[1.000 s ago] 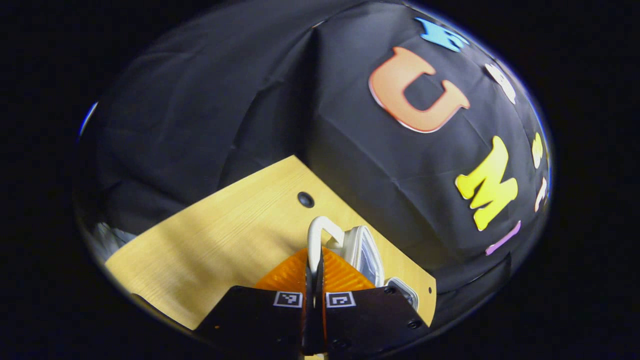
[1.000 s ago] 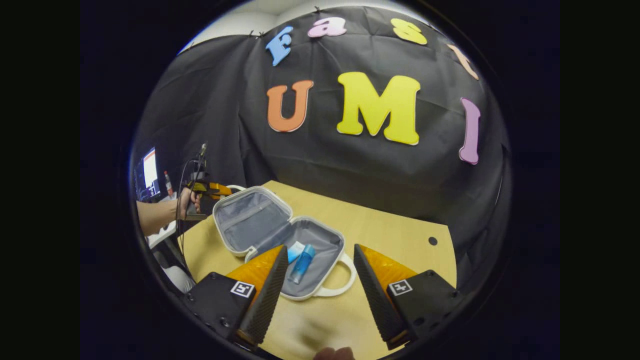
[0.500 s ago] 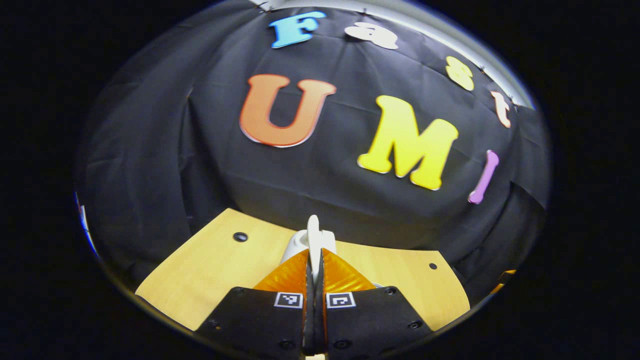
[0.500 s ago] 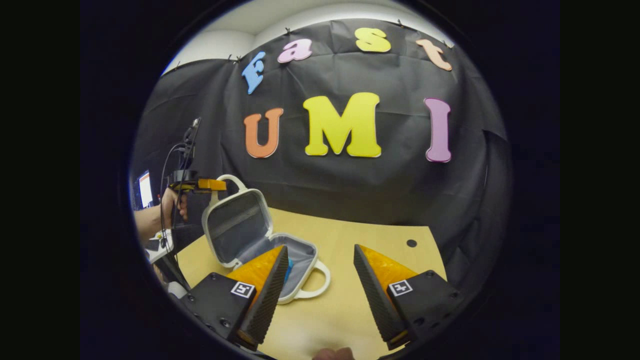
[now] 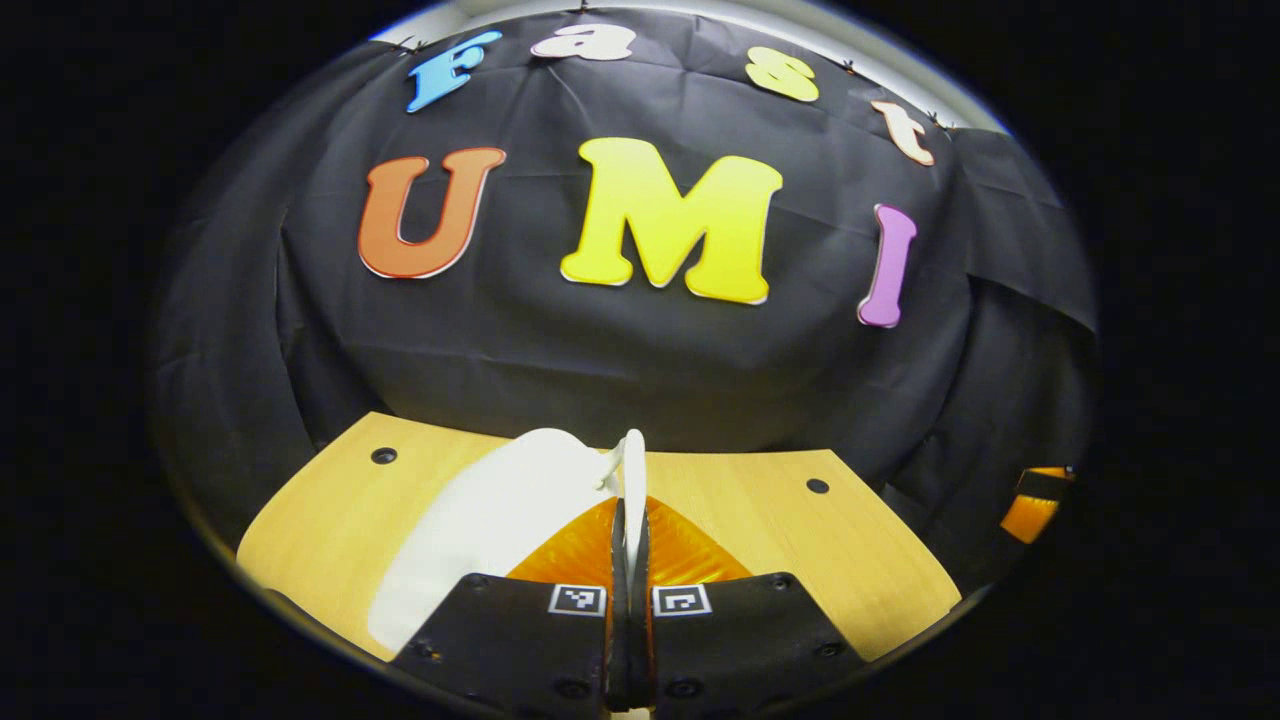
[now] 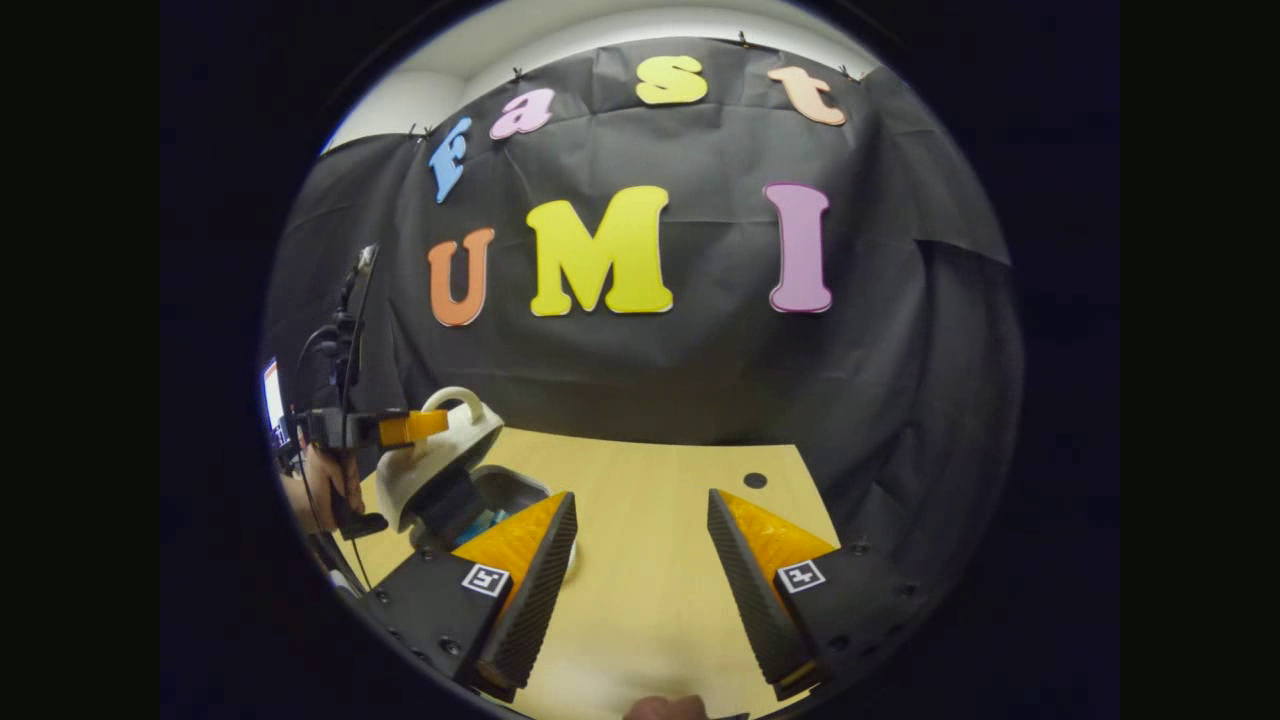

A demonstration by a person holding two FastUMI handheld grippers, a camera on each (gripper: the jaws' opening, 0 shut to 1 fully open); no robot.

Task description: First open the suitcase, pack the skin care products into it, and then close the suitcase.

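White plastic, that is what sits between your left gripper [image 5: 630, 520] fingers: the thin handle [image 5: 633, 480] of the suitcase lid [image 5: 480, 530], standing on edge and running straight ahead along the fingers. Your left jaws are pinched down to a sliver, both fingers pressing that handle. In the left gripper view the lid's smooth white shell spreads out to the left of the fingers, over the pale wooden table [image 5: 860, 560].

In the right gripper view the left gripper [image 6: 425, 427] shows far off at the left with a hand [image 6: 330, 485] on its grip, and the handle [image 6: 455, 400] arches just above its tip. The lid [image 6: 440, 455] tilts over the suitcase base [image 6: 515, 490], hinge side away toward the left, handle end highest; a gap remains between the two halves. Inside that gap you can see a bit of blue, a skin care product [image 6: 482, 522], partly hidden behind your right gripper's near finger.

Your right gripper [image 6: 640, 570] hangs over bare table [image 6: 640, 500], jaws spread wide, nothing between them and touching nothing. The suitcase lies just left of its left finger [image 6: 535, 580], down by the table's near left corner.
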